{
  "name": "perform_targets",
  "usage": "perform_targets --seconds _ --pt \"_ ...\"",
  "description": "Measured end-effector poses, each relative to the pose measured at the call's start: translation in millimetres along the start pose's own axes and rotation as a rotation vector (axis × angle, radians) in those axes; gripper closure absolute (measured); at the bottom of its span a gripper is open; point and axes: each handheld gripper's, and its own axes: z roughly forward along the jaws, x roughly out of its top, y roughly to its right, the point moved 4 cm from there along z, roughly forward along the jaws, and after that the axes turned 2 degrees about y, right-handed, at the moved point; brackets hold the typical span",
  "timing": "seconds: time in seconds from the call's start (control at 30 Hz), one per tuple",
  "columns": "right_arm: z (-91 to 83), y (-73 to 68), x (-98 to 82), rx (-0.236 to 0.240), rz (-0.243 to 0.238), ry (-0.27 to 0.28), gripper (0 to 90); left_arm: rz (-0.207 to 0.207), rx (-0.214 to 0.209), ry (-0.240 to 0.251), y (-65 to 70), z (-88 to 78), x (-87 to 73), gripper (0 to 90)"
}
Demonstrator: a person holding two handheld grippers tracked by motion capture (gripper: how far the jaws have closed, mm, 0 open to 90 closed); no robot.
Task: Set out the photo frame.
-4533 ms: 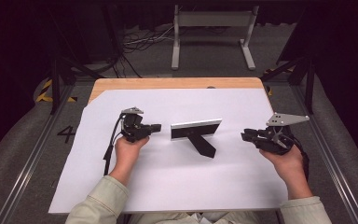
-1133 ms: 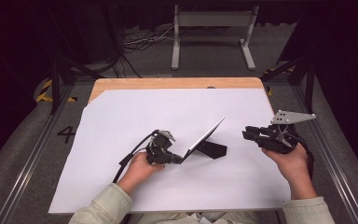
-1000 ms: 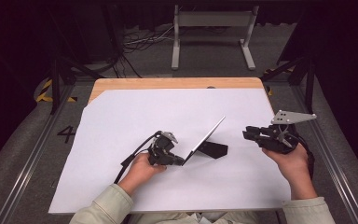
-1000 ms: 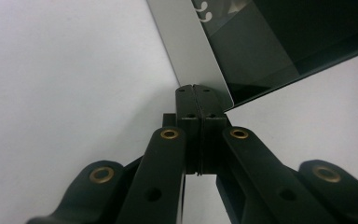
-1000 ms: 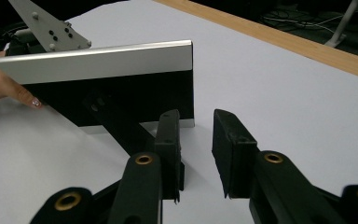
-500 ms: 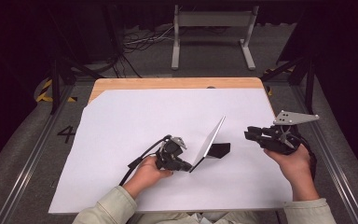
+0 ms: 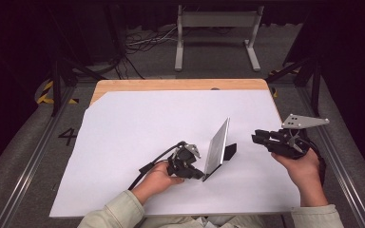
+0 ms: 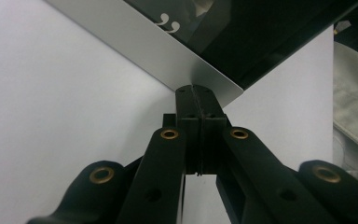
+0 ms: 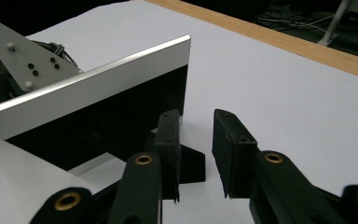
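Between the pads of the left gripper (image 8: 196,100), clenched tight: the near lower corner of a thin silver-edged rectangular panel with a dark glossy face and a black prop stand behind it (image 7: 217,147), apparently a picture frame. Panel stands on edge on the white sheet covering the table (image 7: 138,123), leaning slightly; its long axis runs away from the left fingers, up and rightward across the sheet in the high view. Black stand foot (image 7: 230,151) rests on the sheet just behind the panel, on the side toward the right gripper (image 7: 258,138). Right gripper: jaws parted, nothing between them, held just above the sheet, pointing at the panel's dark back and far end (image 9: 135,105), near but apart. Left hand holds the item; right hand is free. Containers: none in view. Beyond the sheet, the wooden table edge (image 7: 180,84) and a white metal stand on the floor (image 7: 217,33).
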Motion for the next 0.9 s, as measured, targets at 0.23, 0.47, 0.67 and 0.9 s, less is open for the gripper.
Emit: perform_targets --seconds 0.23,0.47,0.67,0.9 --pt "-0.7 -0.6 -0.4 -0.002 0.002 -0.002 71.3 0.033 -0.002 -0.007 7.7 10.1 9.9 90.0" --pt "-0.7 -1.1 -0.4 0.010 0.025 -0.003 72.3 0.049 -0.014 -0.007 11.8 17.1 16.6 90.0" --pt "-2.8 -0.4 0.3 0.003 0.034 0.003 72.0 0.070 -0.031 -0.007 18.2 25.4 23.5 90.0" --pt "-5.4 0.9 0.7 0.005 0.054 0.005 72.5 0.070 -0.036 -0.007 22.1 32.6 31.2 90.0"
